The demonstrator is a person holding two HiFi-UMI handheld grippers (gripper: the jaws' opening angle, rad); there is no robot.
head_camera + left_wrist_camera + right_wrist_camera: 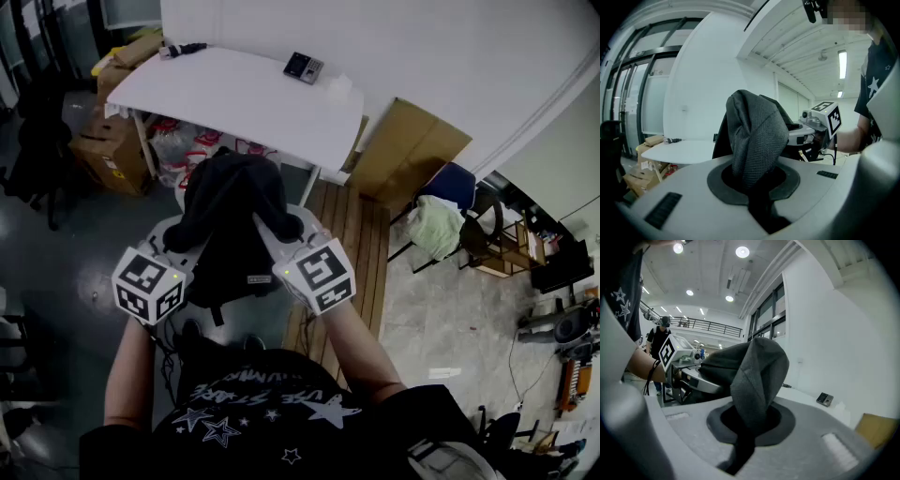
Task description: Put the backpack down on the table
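Head view: you hold the backpack [230, 220] up between both tools, in the air and just short of the near edge of the white tabletop [234, 103]. It is not on the tabletop yet. The left hand-held gripper [180, 244] has one side of it, the right hand-held gripper [281, 242] the other. The near and middle parts of the tabletop lie bare. A small dark device [303, 67] sits near the far edge by the wall. Under the tabletop are plastic bags [183, 145]. A cardboard box [111, 155] stands at its left end, and you cannot tell what is in it. A cardboard sheet [408, 145] leans on the wall to the right, above a strip of wooden planks [354, 234].

Left gripper view: the jaws are nearly together and pinch a fold of grey backpack cloth that rises from between them. The tabletop edge shows level beyond, to the left.

Right gripper view: the jaws are pressed almost shut on another fold of the same cloth. The tabletop runs off to the right, with the device on it.
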